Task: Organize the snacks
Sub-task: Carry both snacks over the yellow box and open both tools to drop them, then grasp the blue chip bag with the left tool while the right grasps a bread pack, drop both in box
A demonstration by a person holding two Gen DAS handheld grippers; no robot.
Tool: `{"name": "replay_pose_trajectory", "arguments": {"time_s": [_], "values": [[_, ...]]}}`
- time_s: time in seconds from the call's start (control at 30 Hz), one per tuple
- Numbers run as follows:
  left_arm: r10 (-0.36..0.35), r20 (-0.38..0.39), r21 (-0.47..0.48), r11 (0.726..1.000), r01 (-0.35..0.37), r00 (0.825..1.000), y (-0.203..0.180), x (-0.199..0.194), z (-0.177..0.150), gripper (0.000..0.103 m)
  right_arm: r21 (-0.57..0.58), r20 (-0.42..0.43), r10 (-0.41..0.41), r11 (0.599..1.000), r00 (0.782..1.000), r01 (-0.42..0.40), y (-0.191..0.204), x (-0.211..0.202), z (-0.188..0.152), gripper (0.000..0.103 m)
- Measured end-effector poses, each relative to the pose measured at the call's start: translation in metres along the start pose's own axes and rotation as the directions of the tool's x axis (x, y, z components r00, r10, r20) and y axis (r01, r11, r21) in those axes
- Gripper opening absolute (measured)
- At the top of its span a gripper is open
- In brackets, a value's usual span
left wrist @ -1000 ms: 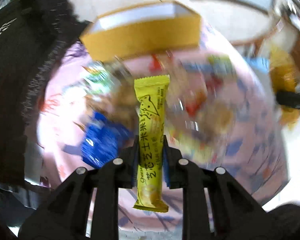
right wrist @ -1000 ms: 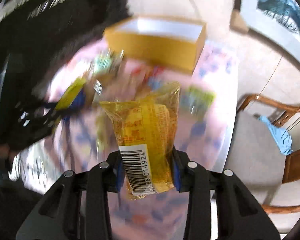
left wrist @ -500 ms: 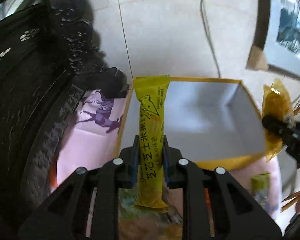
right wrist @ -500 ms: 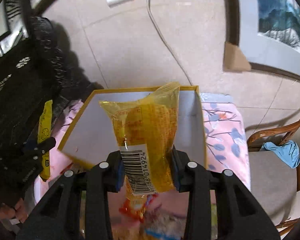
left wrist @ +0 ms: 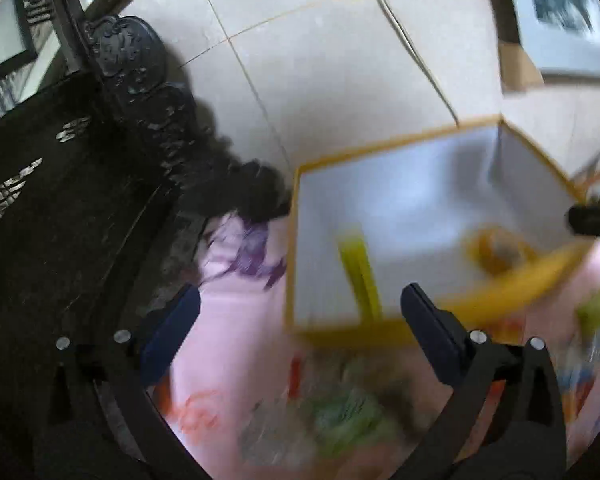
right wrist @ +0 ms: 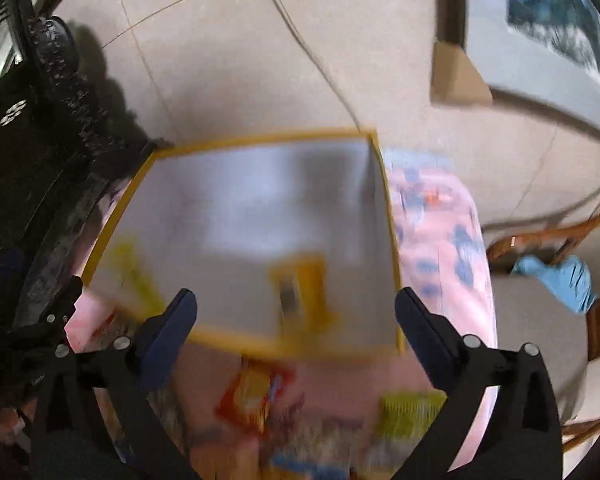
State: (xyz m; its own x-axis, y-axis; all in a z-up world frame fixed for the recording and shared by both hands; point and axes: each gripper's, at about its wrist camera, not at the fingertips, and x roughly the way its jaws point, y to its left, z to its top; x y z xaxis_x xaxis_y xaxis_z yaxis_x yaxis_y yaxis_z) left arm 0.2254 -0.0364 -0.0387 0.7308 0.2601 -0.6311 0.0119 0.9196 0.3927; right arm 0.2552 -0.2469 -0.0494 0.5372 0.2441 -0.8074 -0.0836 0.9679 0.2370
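So far, two snacks are seen inside the yellow-rimmed box [right wrist: 260, 208]: an orange packet [right wrist: 302, 290] and a slim yellow bar [left wrist: 358, 276]. Many more snacks [right wrist: 252, 394] are left scattered on the pink-clothed tabletop [left wrist: 228, 344]. Both the left gripper [left wrist: 296, 332] and right gripper [right wrist: 296, 330] have just been opening; their jaws are spread wide, with nothing held.

Black left gripper [left wrist: 299, 306], blue pads, silver screws

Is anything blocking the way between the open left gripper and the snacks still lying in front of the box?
Nothing visible does. The left gripper is open with nothing between its jaws, and the loose snacks lie uncovered just below it on the pink cloth.
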Motion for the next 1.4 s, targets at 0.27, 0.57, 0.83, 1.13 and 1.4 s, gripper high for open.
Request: {"name": "replay_pose_trajectory", "arguments": {"time_s": [0.27, 0.57, 0.83, 1.13, 1.4], "values": [[-0.073, -0.154, 0.086, 0.992, 0.087, 0.985, -0.009, -0.067, -0.149, 0.101, -0.187, -0.214, 0.03, 0.98, 0.976, -0.071, -0.01, -0.021, -0.162, 0.102], [-0.178, -0.165, 0.132, 0.971, 0.2, 0.97, -0.038, -0.06, -0.21, 0.101, -0.33, -0.224, 0.077, 0.932, 0.971, -0.15, 0.02, 0.0, -0.213, 0.102], [-0.284, -0.185, -0.012, 0.958, 0.287, 0.941, -0.035, -0.026, -0.229, 0.082, -0.334, -0.192, 0.001, 0.94, 0.981, -0.066, 0.02, 0.018, -0.225, 0.078], [-0.357, -0.174, -0.134, 0.932, 0.337, 0.918, -0.023, -0.04, -0.228, 0.057, -0.223, -0.153, 0.026, 0.973, 0.988, -0.06, 0.018, -0.027, -0.213, 0.068], [-0.4, -0.057, -0.191, 0.904, 0.383, 0.915, 0.007, -0.101, -0.165, 0.057, -0.144, 0.092, 0.04, 0.989, 0.995, -0.026, 0.004, -0.1, -0.151, 0.068]]}}
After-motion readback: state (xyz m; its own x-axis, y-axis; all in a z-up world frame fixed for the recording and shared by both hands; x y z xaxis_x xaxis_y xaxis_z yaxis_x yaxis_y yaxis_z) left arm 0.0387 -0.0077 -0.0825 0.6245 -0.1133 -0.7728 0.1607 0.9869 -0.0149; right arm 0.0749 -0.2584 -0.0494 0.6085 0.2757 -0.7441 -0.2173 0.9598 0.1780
